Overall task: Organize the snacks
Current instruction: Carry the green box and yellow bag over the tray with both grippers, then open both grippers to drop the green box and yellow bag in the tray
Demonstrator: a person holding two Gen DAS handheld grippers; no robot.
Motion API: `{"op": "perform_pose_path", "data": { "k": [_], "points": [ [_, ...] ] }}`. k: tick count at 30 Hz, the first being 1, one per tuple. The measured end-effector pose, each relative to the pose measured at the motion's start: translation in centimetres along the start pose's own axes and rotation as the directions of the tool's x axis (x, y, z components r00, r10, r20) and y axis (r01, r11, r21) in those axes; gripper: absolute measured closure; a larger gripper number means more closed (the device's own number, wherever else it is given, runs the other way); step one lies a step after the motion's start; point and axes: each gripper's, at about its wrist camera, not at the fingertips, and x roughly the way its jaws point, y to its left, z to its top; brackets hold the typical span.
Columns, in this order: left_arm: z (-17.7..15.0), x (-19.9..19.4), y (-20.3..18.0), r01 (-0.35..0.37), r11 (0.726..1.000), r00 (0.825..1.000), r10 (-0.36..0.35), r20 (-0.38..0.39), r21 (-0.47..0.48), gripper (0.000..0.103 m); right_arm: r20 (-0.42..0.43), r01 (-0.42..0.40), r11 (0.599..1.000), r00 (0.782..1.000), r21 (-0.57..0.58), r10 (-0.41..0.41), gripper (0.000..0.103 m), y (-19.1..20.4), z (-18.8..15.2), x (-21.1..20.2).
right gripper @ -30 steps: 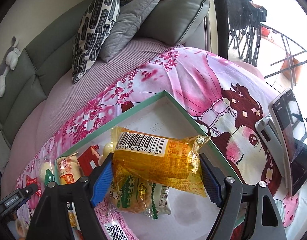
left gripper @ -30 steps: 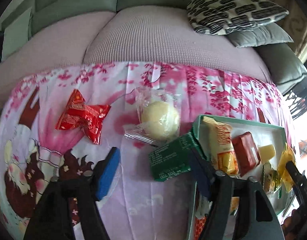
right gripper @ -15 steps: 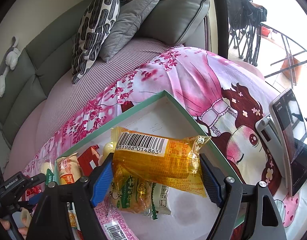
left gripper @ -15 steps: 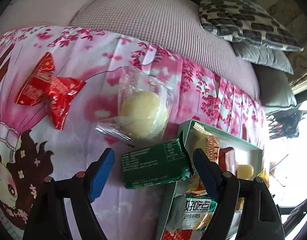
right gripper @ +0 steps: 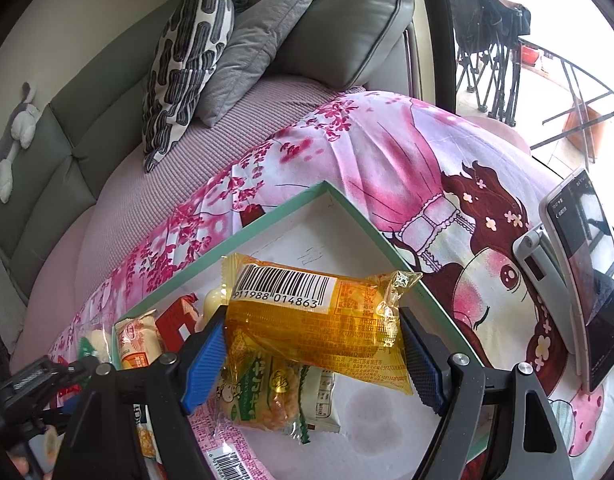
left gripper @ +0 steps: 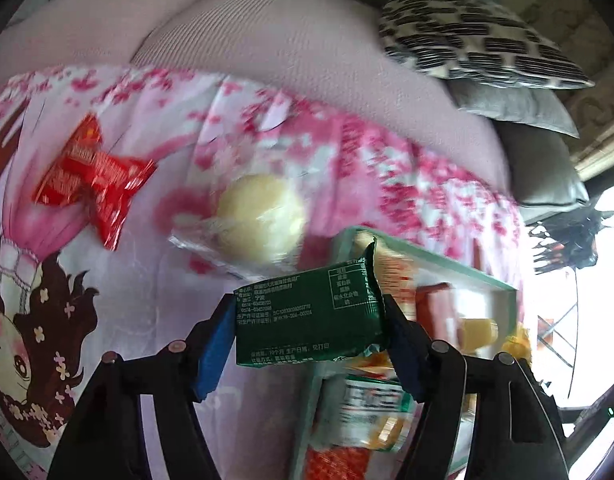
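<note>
My left gripper (left gripper: 307,306) is closing on a green snack packet (left gripper: 303,324); both blue pads touch its ends, beside the rim of the green-edged tray (left gripper: 447,266). On the pink cartoon sheet behind lie a pale round bun in clear wrap (left gripper: 259,220) and a red wrapper (left gripper: 91,180). My right gripper (right gripper: 313,332) is shut on a yellow packet with a barcode (right gripper: 319,320), held over the tray (right gripper: 267,220). Under it lies a green-and-yellow snack (right gripper: 267,396). Several more snacks fill the tray's left end.
A phone on a stand (right gripper: 587,280) is propped at the right of the sheet. A patterned pillow (right gripper: 187,60) and a grey pillow (right gripper: 259,40) lean against the green sofa back. The white tray floor (right gripper: 307,240) beyond the yellow packet is bare.
My left gripper tilted and moved in on the green packet, and its jaws narrowed until the pads met the packet's ends. The right gripper and its yellow packet stayed still.
</note>
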Motion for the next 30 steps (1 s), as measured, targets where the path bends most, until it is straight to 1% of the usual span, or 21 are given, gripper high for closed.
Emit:
{"op": "perform_pose_path", "data": {
  "k": [3,6,12,13,17,19,20,22,23,25,27,30],
  "points": [
    [-0.3,-0.8,-3.0,0.021,0.995,1.0,-0.022,0.014,0.096,0.032,0.004,0.011,1.0,1.0,0.016,-0.011,0.021,-0.6,0.2,0.3],
    [-1.0,-0.6,-6.1,0.025,0.981,1.0,-0.026,0.003,0.193,0.032,0.0,0.008,0.999,1.0,0.037,-0.008,0.021,-1.3,0.4,0.9],
    [-2.6,1.5,-9.8,0.008,0.954,0.999,0.008,-0.053,0.301,0.032,0.012,0.002,1.0,1.0,0.022,-0.002,0.021,-1.1,0.5,1.2],
    [-2.8,1.8,-10.2,0.001,0.95,0.998,0.018,-0.057,0.313,0.031,0.012,0.002,1.0,1.0,0.018,-0.002,0.02,-1.1,0.5,1.3],
    [-3.3,2.5,-11.1,-0.009,0.942,0.997,0.033,-0.063,0.335,0.028,0.012,0.019,1.0,1.0,-0.016,-0.019,0.019,-0.7,0.5,1.5],
    [-3.4,2.5,-11.1,-0.009,0.94,0.998,0.032,-0.062,0.341,0.025,0.004,0.028,0.999,1.0,-0.02,-0.027,0.017,-0.6,0.6,1.6],
    [-3.5,2.3,-11.1,-0.009,0.94,0.998,0.031,-0.061,0.342,0.022,0.0,0.032,0.999,0.999,-0.021,-0.032,0.016,-0.6,0.6,1.6],
    [-3.6,1.9,-11.0,-0.011,0.941,0.998,0.03,-0.052,0.339,0.022,-0.006,0.038,0.999,0.999,-0.035,-0.039,0.012,-0.4,0.5,1.5],
    [-3.6,1.6,-10.9,-0.012,0.941,0.999,0.029,-0.045,0.338,0.022,-0.006,0.042,0.998,0.999,-0.046,-0.043,0.01,-0.3,0.5,1.5],
    [-3.5,0.9,-10.6,-0.017,0.943,0.999,0.029,-0.032,0.334,0.022,0.003,0.058,0.996,0.998,-0.066,-0.057,0.003,0.0,0.4,1.2],
    [-3.5,0.2,-10.3,-0.032,0.943,0.999,0.037,-0.009,0.332,0.022,0.012,0.07,0.994,0.997,-0.086,-0.07,0.001,0.4,0.4,0.8],
    [-3.5,-0.9,-9.3,-0.066,0.945,0.998,0.059,0.029,0.32,0.021,0.024,0.066,0.992,0.998,-0.106,-0.064,0.0,0.9,0.4,0.2]
  ]
}}
